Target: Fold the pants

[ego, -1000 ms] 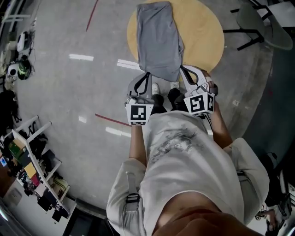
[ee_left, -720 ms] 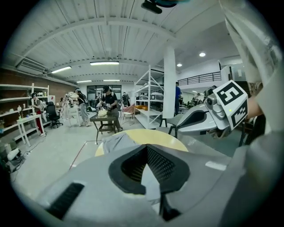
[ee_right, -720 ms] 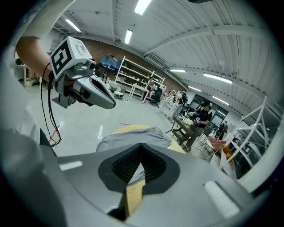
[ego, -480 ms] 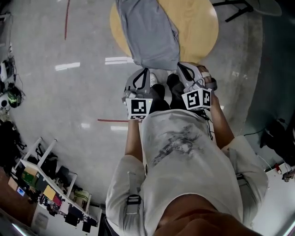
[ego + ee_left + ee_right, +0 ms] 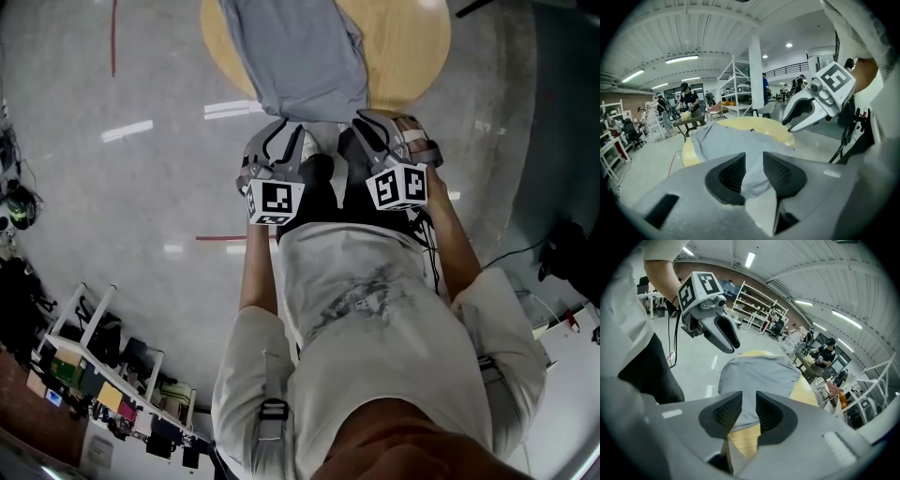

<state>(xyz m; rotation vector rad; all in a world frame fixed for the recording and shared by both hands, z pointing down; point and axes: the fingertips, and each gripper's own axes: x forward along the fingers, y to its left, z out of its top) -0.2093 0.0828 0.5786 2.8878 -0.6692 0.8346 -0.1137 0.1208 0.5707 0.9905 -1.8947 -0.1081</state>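
Head view, pants (image 5: 295, 56): grey, laid lengthwise on the left part of a round wooden table (image 5: 408, 56), with the near end at the rim closest to the person.
Head view, grippers: the left gripper (image 5: 284, 129) and the right gripper (image 5: 364, 122) sit side by side at that near end, one at each corner, above the floor (image 5: 141, 187).
Left gripper view, tool: the jaws have just been opening and stand slightly spread. The textured pads (image 5: 780, 171) are clear of the cloth, and the grey hem shows in the gap without being pinched.
Left gripper view, cloth: this corner droops past the table rim.
Right gripper view, tool: these jaws have also just been opening and stand a little apart. Cloth shows through the gap and nothing is gripped.
Right gripper view, cloth: bare tabletop shows below the near edge, so this corner seems to rest on the wood.
Risk, snagging: the gaps are narrow, so a ribbed pad could catch the hem as it draws away and drag the cloth askew.
Risk, slipping: the overhanging left corner may pull the pants off the rim.
Risk, crooked fold: the pants lie off-centre on the table, so the corners may be picked up unevenly.
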